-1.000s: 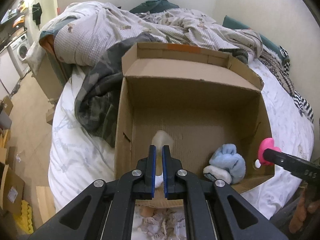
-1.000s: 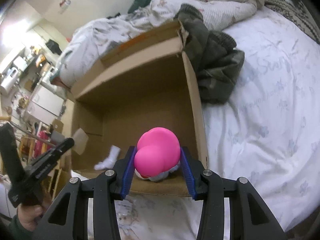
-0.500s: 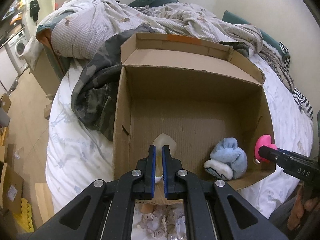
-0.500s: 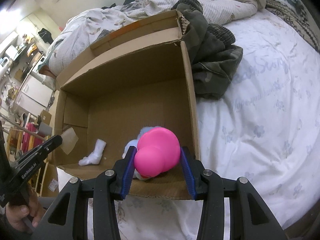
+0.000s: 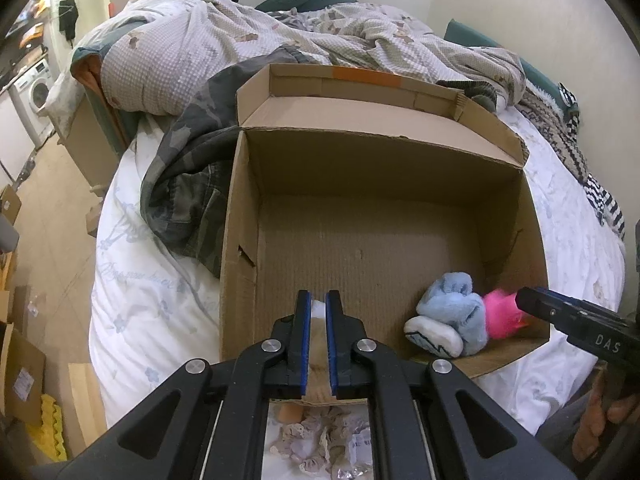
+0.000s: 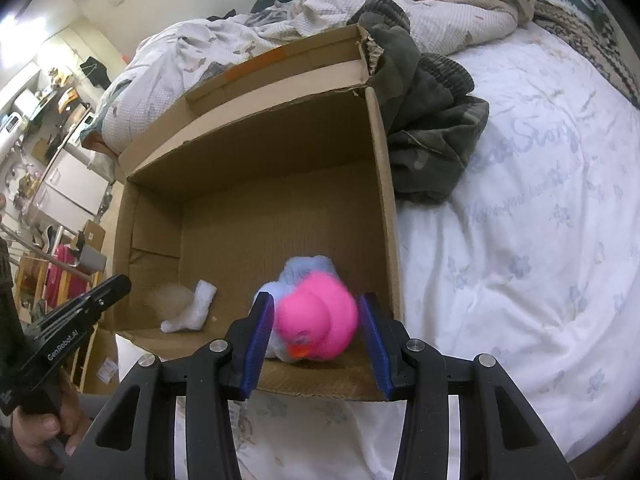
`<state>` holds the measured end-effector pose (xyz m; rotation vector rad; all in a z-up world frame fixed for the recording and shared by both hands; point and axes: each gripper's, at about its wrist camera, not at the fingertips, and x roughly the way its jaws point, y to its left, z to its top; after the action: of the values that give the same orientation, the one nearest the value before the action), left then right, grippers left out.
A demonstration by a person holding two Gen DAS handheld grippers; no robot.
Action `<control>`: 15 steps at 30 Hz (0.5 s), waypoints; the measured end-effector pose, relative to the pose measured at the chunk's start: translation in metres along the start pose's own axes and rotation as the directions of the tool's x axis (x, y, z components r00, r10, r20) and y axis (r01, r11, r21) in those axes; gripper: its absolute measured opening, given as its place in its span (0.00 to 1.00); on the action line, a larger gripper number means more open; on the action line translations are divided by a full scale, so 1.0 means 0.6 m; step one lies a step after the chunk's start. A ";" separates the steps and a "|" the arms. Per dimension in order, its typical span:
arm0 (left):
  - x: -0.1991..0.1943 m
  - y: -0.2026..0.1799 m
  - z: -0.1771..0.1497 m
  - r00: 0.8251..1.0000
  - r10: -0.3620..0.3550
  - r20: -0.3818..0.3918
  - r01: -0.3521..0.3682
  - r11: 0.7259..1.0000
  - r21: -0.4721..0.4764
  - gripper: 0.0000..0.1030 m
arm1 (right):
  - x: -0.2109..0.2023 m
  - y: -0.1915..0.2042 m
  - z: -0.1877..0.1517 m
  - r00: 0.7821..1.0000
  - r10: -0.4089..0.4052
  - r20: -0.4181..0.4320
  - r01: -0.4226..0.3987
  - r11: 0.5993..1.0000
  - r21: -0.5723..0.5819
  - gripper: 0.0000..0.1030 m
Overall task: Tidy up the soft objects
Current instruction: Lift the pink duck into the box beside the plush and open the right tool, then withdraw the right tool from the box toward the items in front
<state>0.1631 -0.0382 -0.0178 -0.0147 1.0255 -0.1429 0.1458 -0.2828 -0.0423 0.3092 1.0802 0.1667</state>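
Note:
An open cardboard box lies on the bed. My right gripper is open above the box's near right corner; a blurred pink rubber duck sits between its fingers without touching the pads, over a light blue and white sock bundle. My left gripper has its pads slightly apart over the box's near left edge. A blurred tan soft item is by it, beside a white sock.
A camouflage garment lies beside the box on the white floral sheet. A crumpled duvet is piled behind. Small soft items lie in front of the box. The floor with cartons is at left.
Both grippers moved in over the box. The right gripper opened and the pink duck slipped down from its pads. The tan item dropped from the left gripper's tips.

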 end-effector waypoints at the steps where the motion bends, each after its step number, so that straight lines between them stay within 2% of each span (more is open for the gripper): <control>1: 0.001 -0.001 0.000 1.000 0.002 -0.003 -0.002 1.000 0.003 0.15 | -0.001 -0.001 0.000 1.000 0.007 0.002 -0.007 1.000 0.005 0.45; 3: 0.002 -0.002 -0.001 1.000 0.001 -0.004 -0.001 1.000 0.000 0.31 | -0.005 -0.002 0.001 1.000 0.015 0.010 -0.016 1.000 0.012 0.46; 5: -0.003 -0.001 -0.001 1.000 0.007 0.010 -0.007 1.000 -0.011 0.59 | -0.007 -0.003 0.003 1.000 0.027 0.015 -0.027 0.999 0.024 0.56; 6: -0.008 0.000 -0.001 1.000 0.013 0.028 -0.012 1.000 -0.019 0.63 | -0.009 -0.004 0.003 0.999 0.039 0.018 -0.040 0.999 0.033 0.68; 7: -0.010 0.001 -0.001 0.999 0.015 0.037 -0.015 1.000 -0.023 0.65 | -0.011 -0.005 0.003 0.998 0.051 0.025 -0.052 0.998 0.041 0.72; 15: -0.010 -0.002 -0.003 0.999 0.018 0.028 -0.018 1.000 -0.018 0.65 | -0.011 0.001 0.003 0.998 0.063 0.025 -0.064 0.997 0.035 0.73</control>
<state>0.1582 -0.0385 -0.0136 -0.0238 0.9983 -0.1170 0.1440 -0.2845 -0.0357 0.3771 1.0508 0.1996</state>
